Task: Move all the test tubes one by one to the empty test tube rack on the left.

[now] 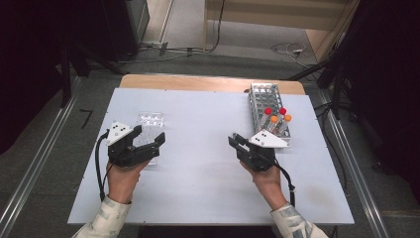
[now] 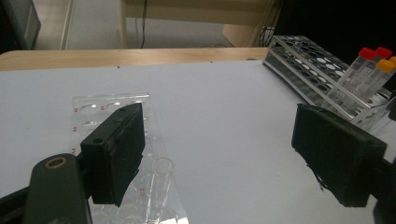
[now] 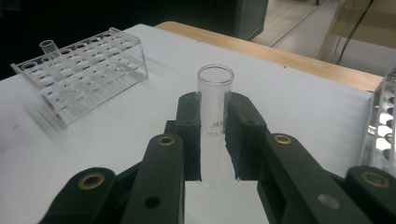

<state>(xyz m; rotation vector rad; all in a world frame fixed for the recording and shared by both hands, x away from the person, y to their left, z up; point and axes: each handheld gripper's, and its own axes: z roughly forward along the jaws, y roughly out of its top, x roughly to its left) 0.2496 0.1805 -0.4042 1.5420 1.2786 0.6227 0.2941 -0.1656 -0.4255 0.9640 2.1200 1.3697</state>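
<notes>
One glass test tube (image 3: 215,107) is pinched upright by the right hand-held gripper (image 3: 214,140), likely bound for the clear rack (image 3: 81,74); the left hand-held gripper (image 2: 215,154) waits spread wide.

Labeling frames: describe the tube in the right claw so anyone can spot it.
On the white table, left of the metal rack of capped tubes, find the right claw. Clamped upright in it is a clear glass tube: open-topped, uncapped.
</notes>
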